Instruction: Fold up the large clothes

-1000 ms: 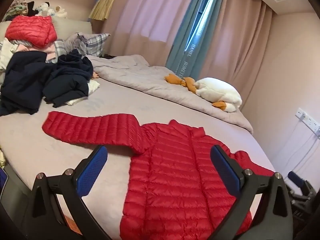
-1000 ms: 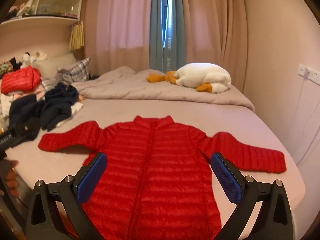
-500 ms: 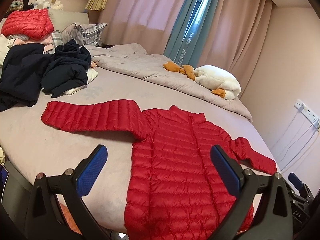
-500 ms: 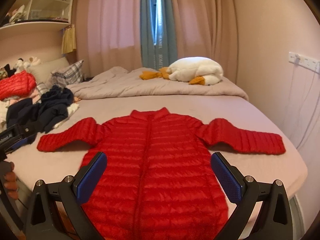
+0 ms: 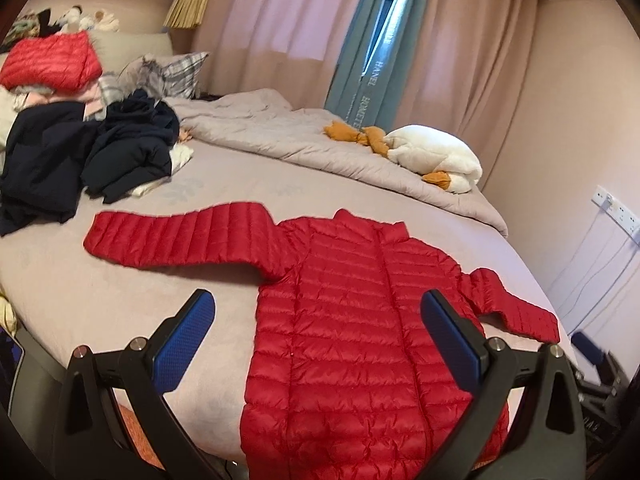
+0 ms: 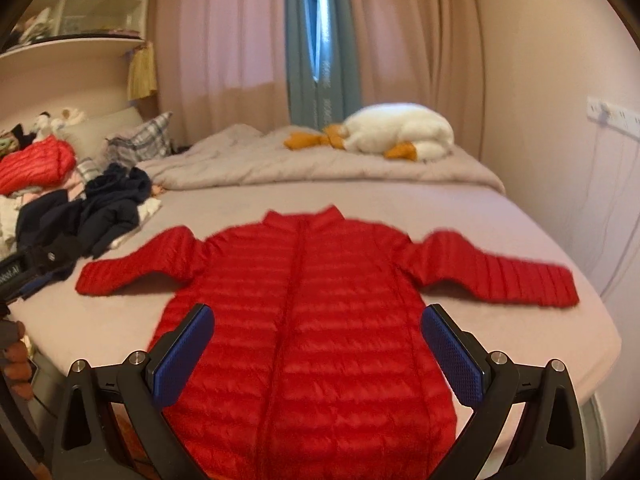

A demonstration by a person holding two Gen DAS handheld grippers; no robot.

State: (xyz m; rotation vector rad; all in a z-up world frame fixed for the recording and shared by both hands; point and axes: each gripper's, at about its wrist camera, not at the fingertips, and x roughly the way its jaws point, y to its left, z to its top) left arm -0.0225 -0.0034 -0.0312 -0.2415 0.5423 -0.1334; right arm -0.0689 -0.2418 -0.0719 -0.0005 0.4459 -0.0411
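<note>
One red puffer jacket [image 6: 304, 320] lies flat, front up, on the bed [image 6: 460, 216]. Its long axis runs from the hem at the near edge to the collar, which points toward the curtains [image 6: 240, 40]; both sleeves spread sideways. The left gripper [image 5: 318, 340] and right gripper [image 6: 316, 354] hover above the hem, each with fingers spread wide and holding nothing. A dark clothes pile [image 5: 80, 156] and a plush goose [image 6: 396, 132] lie beyond.
</note>
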